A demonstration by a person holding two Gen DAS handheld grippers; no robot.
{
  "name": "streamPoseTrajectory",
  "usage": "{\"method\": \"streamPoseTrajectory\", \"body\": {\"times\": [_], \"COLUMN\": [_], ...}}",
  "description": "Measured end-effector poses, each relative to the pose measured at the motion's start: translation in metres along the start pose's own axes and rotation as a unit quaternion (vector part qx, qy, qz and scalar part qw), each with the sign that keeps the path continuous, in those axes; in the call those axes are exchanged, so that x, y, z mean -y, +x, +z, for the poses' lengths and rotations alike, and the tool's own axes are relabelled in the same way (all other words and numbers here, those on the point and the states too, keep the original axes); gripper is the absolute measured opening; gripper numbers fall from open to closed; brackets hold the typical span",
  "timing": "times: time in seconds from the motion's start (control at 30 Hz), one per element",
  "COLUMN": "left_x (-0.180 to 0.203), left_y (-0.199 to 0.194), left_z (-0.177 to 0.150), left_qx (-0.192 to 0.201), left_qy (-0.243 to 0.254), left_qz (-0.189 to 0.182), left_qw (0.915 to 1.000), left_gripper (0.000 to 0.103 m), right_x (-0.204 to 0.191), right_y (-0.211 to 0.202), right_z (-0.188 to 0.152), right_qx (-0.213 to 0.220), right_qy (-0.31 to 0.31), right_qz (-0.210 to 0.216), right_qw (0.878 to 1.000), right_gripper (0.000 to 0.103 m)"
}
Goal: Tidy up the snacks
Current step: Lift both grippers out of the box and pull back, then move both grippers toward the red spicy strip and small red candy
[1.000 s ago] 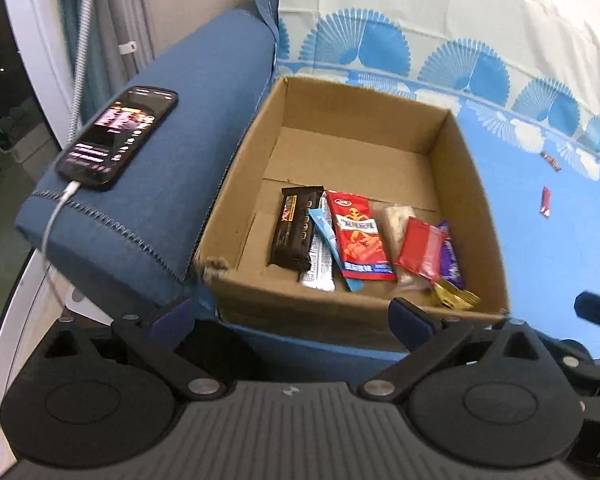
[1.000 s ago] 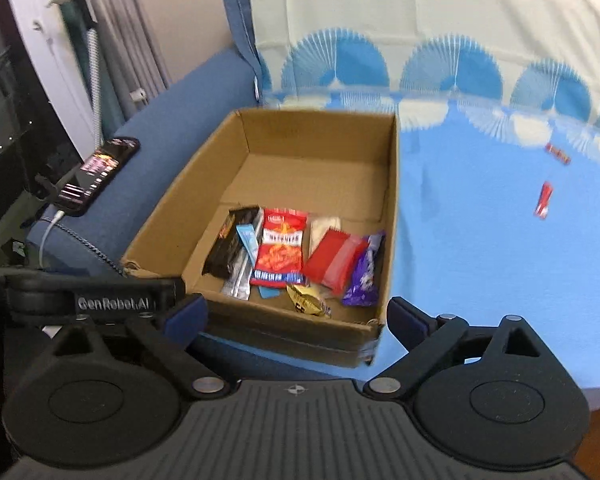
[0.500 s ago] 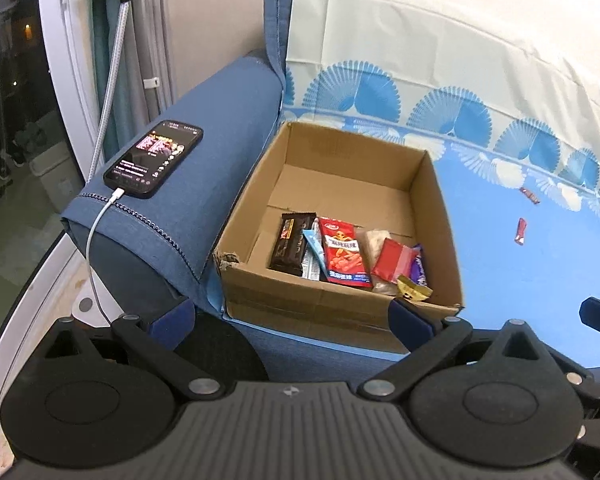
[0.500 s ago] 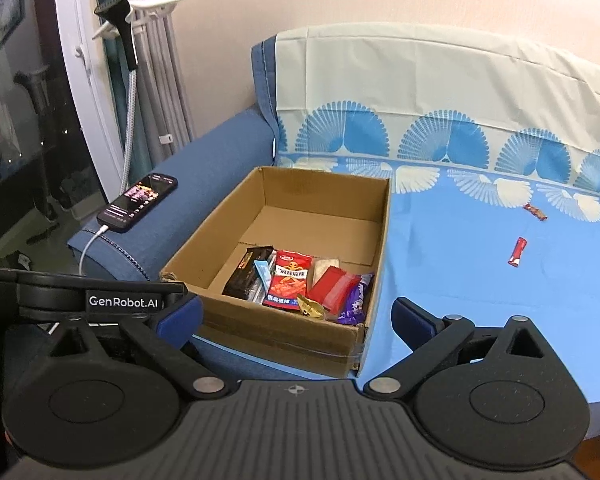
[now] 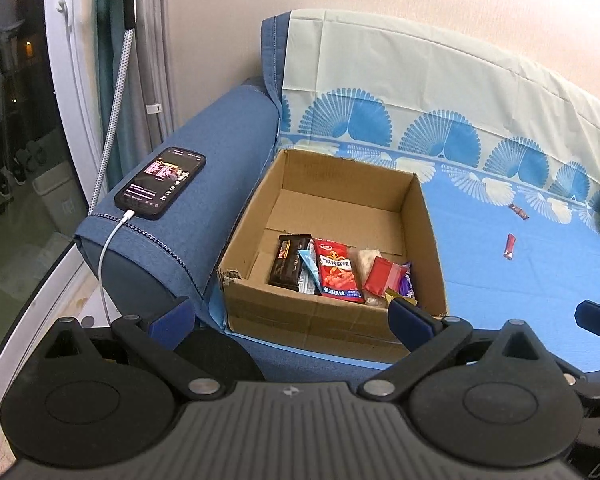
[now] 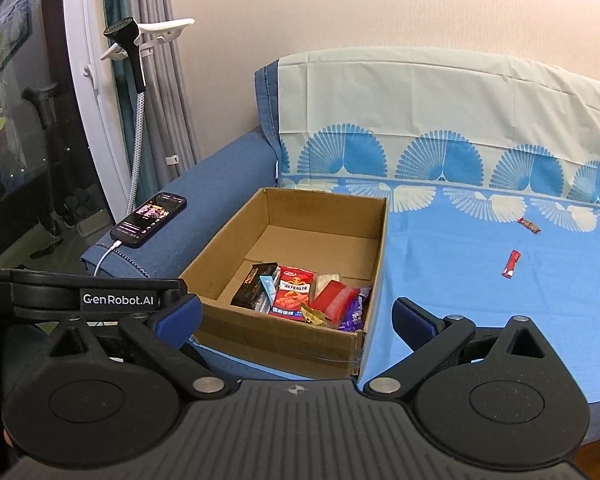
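**Both grippers held wide and empty short of the snack box**

Fingers (image 5: 410, 318) of the left gripper (image 5: 290, 316) are spread wide, and nothing is held between them. The right gripper (image 6: 296, 318) is likewise spread wide and empty, with its blue pads (image 6: 180, 318) set apart. Both are held back from the sofa (image 5: 228, 148), near the front edge of a cardboard box (image 5: 332, 320).

The box is set on the blue cover (image 6: 460, 280), beside the armrest. Snacks (image 6: 294, 292) are gathered along its near wall: a dark bar (image 5: 290, 262), a red packet (image 5: 338, 272) and smaller wrappers. Its far half is seen bare. Two red sweets are left on the cover, well apart from the box: one (image 6: 511, 264) nearer, one (image 6: 529, 225) farther back. A phone (image 5: 160, 182) is laid on the armrest, with a cable plugged in.
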State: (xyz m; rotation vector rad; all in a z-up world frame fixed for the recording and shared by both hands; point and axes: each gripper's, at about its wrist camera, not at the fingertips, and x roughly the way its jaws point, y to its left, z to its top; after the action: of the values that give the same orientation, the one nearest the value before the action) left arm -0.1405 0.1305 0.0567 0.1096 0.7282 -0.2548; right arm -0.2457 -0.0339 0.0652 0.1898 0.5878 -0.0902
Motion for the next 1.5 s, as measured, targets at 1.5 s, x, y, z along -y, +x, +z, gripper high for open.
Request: {"method": "streamPoseTrajectory", "body": {"times": [1.5], "left_x": [0.431], "left_y": [0.329], "left_z": [0.097], "left_qx": [-0.158], "left_qy": [0.199], "left_qz": [-0.174], "left_qw": [0.9515], "left_gripper": [0.103], "right_x": [0.414], "right_y": [0.122], "right_z": [-0.022], "right_qx": [-0.011], "right_qy": [0.191], "right_qz": [-0.283], "right_qw": [0.940], "right_gripper": [0.101]}}
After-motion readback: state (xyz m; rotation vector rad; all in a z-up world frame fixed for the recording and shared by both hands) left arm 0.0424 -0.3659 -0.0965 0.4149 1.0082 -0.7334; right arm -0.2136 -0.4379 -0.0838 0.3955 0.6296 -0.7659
